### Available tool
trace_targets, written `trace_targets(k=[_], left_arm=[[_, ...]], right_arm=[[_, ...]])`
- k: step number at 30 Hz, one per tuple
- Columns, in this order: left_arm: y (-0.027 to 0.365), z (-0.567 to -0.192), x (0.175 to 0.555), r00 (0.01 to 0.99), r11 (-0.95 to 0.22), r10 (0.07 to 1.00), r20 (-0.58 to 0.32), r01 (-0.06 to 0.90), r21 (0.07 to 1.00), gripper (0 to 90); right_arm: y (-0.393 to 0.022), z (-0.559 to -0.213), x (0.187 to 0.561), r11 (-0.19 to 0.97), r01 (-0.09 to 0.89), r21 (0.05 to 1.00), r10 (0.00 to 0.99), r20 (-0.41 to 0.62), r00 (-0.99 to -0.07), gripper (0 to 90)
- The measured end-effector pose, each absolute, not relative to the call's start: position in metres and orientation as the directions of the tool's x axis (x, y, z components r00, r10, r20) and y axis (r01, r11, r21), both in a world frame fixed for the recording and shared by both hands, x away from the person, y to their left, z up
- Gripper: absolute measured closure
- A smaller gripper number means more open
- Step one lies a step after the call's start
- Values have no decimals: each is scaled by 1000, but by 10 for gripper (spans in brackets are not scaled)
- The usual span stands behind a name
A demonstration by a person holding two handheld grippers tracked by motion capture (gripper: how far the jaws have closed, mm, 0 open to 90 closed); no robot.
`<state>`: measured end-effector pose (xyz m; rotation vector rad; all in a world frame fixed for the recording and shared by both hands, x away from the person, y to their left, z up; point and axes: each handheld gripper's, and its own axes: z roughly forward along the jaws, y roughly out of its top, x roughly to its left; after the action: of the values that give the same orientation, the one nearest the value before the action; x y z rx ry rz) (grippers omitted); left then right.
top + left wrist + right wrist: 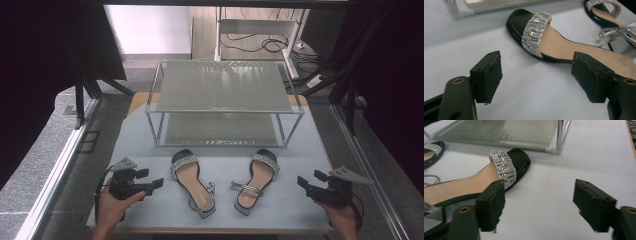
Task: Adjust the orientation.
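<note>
both sandals (192, 182) (256, 181) lie before the bare rack (225, 102).

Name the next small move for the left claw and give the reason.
Probably ease the left claw toward the left sandal: its jaws stand open with nothing between them, and the sandal lies just ahead on the table, untouched, in front of the rack.

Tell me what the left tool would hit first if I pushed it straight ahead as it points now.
Probably the left sandal: the open left tool points at its side, bare table between. Depth is hard to judge.
</note>
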<state>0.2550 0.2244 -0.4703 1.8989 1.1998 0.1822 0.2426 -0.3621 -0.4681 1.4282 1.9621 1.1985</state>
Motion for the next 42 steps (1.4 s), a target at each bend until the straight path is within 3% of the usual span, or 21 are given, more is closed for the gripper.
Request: trace_targets(k=[9, 14, 21, 29, 42], left_arm=[[221, -465, 255, 553, -168, 772, -314, 654, 738, 252], [223, -461, 246, 567, -174, 764, -308, 641, 748, 252], [225, -463, 240, 551, -166, 775, -308, 648, 743, 254], [221, -464, 240, 536, -158, 788, -303, 652, 741, 253], [219, -463, 238, 551, -164, 772, -316, 653, 740, 254]], right_arm=[[-364, -466, 234, 133, 515, 847, 896, 119, -428, 509], [-344, -455, 235, 220, 504, 835, 861, 76, -503, 643], [-322, -445, 241, 235, 485, 842, 808, 107, -579, 810], [-294, -440, 236, 280, 448, 849, 744, 103, -660, 884], [-234, -443, 230, 400, 410, 820, 624, 84, -777, 899]])
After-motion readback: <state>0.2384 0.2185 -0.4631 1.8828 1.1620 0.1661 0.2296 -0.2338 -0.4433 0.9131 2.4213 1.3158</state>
